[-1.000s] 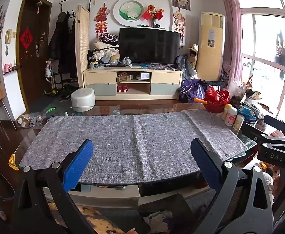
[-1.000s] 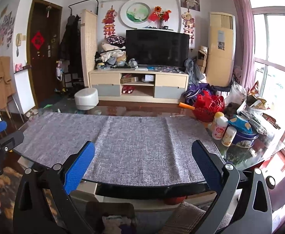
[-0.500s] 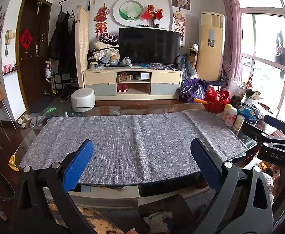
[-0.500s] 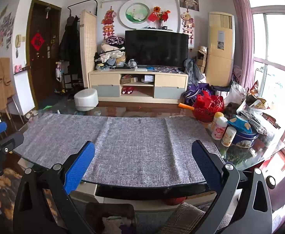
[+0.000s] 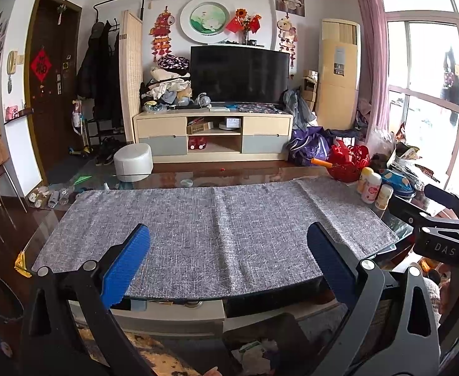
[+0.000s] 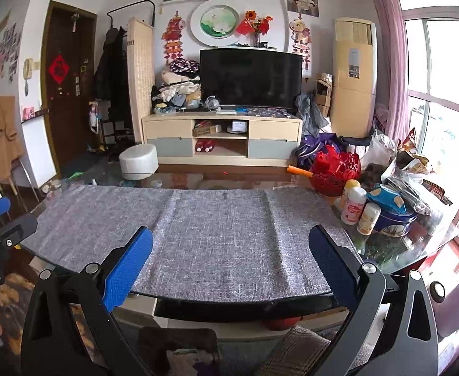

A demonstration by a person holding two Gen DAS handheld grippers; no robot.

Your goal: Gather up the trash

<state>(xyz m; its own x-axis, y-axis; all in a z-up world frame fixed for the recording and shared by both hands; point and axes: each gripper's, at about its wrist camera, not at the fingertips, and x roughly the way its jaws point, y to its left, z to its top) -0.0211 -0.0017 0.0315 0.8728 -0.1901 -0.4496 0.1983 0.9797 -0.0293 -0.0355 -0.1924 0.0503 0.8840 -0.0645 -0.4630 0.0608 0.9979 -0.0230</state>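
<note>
left claw [image 5: 228, 263]: wide, holding nothing | right claw [image 6: 229, 264]: wide, holding nothing | both at near edge of worktop [image 6: 395, 250] with grey cloth [image 5: 217, 228]

A grey woven cloth [image 5: 217, 232] covers most of the glass worktop [image 6: 417, 250]; bottles [image 6: 353, 205], a blue tin [image 6: 392, 219] and a red basket [image 6: 334, 174] crowd its right end.

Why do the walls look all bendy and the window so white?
In both wrist views the fisheye lens bows the door and curtain near the edges; daylight overexposes the window in the right view and the left view alike, washing out what lies outside.
</note>
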